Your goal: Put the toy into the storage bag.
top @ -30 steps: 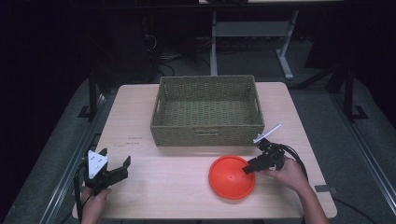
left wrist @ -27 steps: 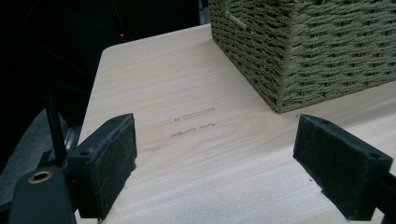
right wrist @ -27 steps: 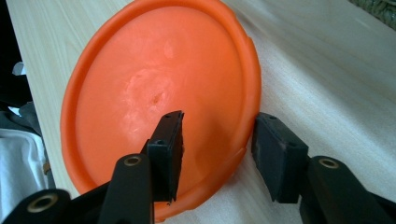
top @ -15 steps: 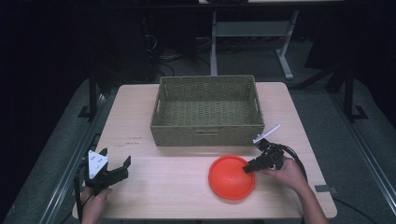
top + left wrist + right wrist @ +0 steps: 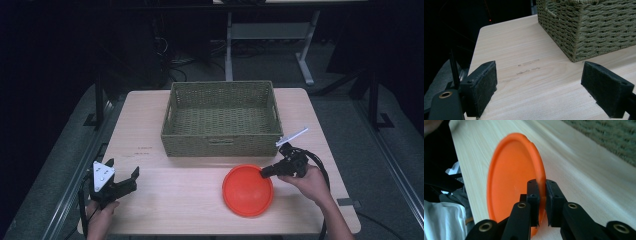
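The right gripper (image 5: 266, 172) pinches the right rim of the orange plate (image 5: 247, 191), jaws clenched on its edge so it can be lifted; the plate lies on the table (image 5: 200, 180), just near of the woven basket (image 5: 220, 117), its likely destination. The left gripper (image 5: 122, 181) waits at the near left, jaws spread wide and empty
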`<action>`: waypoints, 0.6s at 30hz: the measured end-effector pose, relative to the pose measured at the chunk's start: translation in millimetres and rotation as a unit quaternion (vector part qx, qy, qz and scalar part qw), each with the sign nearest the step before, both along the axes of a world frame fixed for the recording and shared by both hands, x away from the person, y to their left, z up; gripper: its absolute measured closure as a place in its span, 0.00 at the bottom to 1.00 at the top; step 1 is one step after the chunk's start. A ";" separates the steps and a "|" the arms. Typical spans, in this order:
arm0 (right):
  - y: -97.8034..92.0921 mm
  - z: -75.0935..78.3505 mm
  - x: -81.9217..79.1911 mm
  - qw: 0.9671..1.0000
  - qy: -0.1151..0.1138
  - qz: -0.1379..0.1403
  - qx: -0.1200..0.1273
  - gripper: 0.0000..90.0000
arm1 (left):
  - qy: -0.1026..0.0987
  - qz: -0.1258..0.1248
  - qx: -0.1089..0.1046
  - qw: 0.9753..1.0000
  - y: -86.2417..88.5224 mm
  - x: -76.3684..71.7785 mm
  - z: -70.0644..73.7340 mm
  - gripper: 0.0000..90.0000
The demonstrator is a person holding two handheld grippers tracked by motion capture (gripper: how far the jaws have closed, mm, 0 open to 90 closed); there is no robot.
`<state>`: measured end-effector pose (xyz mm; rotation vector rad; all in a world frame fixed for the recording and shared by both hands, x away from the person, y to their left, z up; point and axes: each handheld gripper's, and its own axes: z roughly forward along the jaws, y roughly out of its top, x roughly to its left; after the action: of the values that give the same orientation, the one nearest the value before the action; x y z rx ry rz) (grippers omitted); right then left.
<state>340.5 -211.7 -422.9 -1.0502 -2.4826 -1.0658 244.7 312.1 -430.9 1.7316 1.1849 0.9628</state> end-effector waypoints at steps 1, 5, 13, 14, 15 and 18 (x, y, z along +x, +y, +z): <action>-0.1 2.2 -0.3 1.000 -0.002 0.000 0.001 0.91 | 0.000 0.000 0.000 1.000 0.1 0.0 0.0 0.14; -0.2 10.9 -2.4 1.000 -0.002 -0.002 0.006 0.92 | -0.001 0.001 0.001 1.000 0.0 0.0 0.1 0.14; -1.0 29.6 -6.3 1.000 -0.022 -0.011 0.008 0.92 | -0.003 0.002 0.001 1.000 0.0 -0.5 0.4 0.14; -0.8 31.8 -6.5 1.000 -0.023 -0.012 0.009 0.92 | -0.003 0.001 0.001 1.000 0.4 -0.4 0.6 0.14; -0.5 34.1 -6.5 1.000 -0.025 -0.013 0.010 0.92 | -0.003 0.001 0.001 1.000 0.3 -0.4 0.7 0.14; 0.7 41.1 -6.3 0.999 -0.030 -0.014 0.011 0.92 | -0.004 -0.002 0.003 1.000 -0.7 -0.4 0.9 0.14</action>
<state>334.1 -211.0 -381.8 -1.0663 -2.5038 -1.1465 244.3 311.5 -430.0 1.7322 1.1744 0.9722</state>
